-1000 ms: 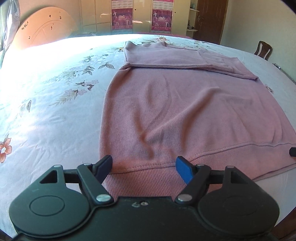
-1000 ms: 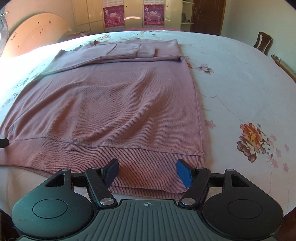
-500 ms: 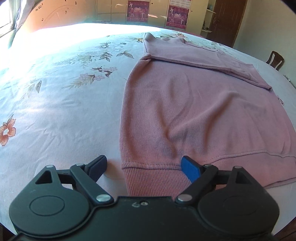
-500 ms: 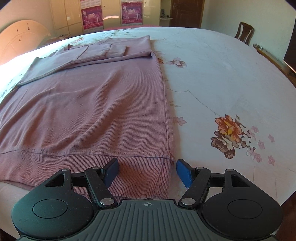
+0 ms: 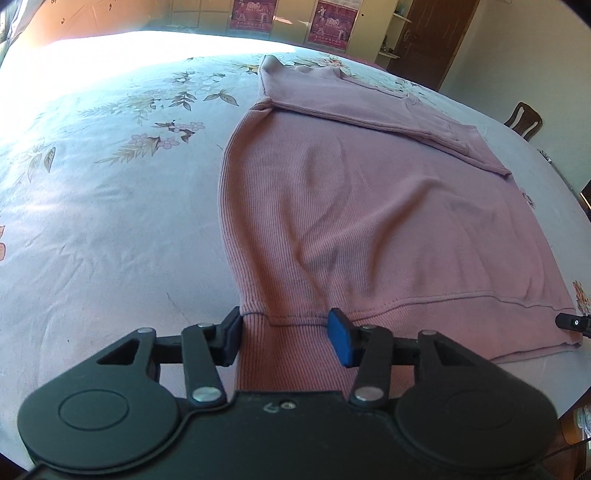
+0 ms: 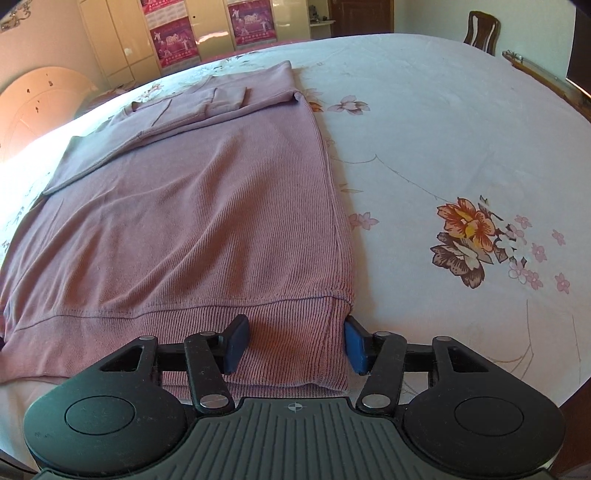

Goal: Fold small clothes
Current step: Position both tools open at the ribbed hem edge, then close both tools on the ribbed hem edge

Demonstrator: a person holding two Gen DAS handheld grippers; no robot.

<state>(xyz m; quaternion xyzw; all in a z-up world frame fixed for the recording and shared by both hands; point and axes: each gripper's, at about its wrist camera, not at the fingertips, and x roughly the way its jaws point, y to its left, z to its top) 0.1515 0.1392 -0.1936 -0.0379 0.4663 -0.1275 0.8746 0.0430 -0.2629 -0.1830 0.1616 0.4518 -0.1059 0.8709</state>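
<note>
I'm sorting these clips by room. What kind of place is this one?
Most likely a bedroom in a home. A pink sweater lies on a floral bedsheet, with a curved headboard, wardrobe doors and a wooden chair behind.

A bed [image 5: 110,229] carries everything, covered by a pale sheet [image 6: 461,122] printed with flowers and leafy sprigs; directly on it lies a pink ribbed sweater [image 5: 369,206], spread flat, its sleeves folded across the far end, well beyond the tongs; the ribbed hem lies at the near edge of the bed, one hem corner between the jaws of the left tongs [image 5: 284,338], the other between those of the right tongs [image 6: 295,343]; a large red-and-brown flower print [image 6: 469,236] shows on bare sheet to the right of the right tongs; leafy sprigs [image 5: 177,107] lie left of the sweater, far beyond the left tongs.
</note>
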